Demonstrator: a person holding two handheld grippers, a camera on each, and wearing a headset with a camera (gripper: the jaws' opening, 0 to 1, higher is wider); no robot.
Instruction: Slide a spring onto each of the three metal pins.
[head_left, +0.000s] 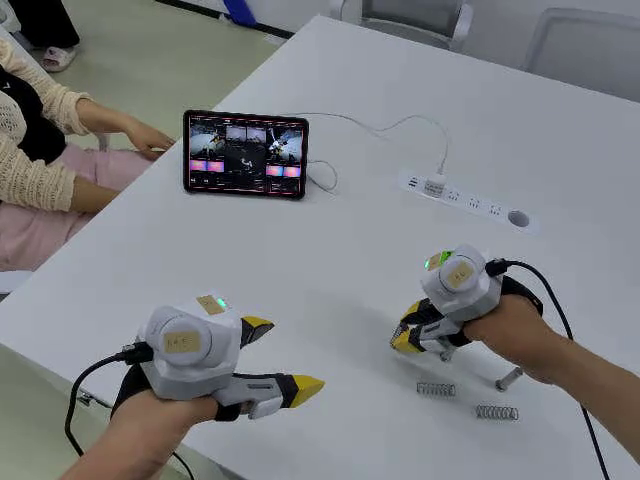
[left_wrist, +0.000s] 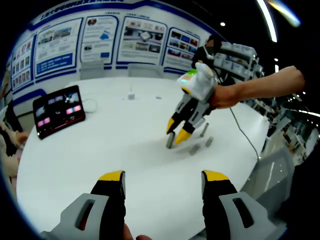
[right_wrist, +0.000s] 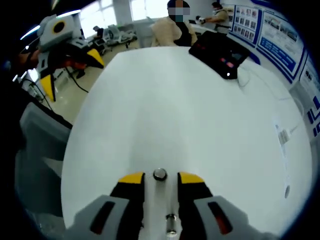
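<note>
By table (head_left: 75, 300) edge at 7 o'clock, find left gripper (head_left: 283, 357) gaping, empty; at 4 o'clock, right gripper (head_left: 405, 326) barely parted astride pin (right_wrist: 159, 174).

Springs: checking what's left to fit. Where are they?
Head view, lower right: two springs lie on the white table below the right gripper, near a metal pin.

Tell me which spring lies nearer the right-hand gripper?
The left spring, just below the right gripper; the other spring lies farther right.
</note>
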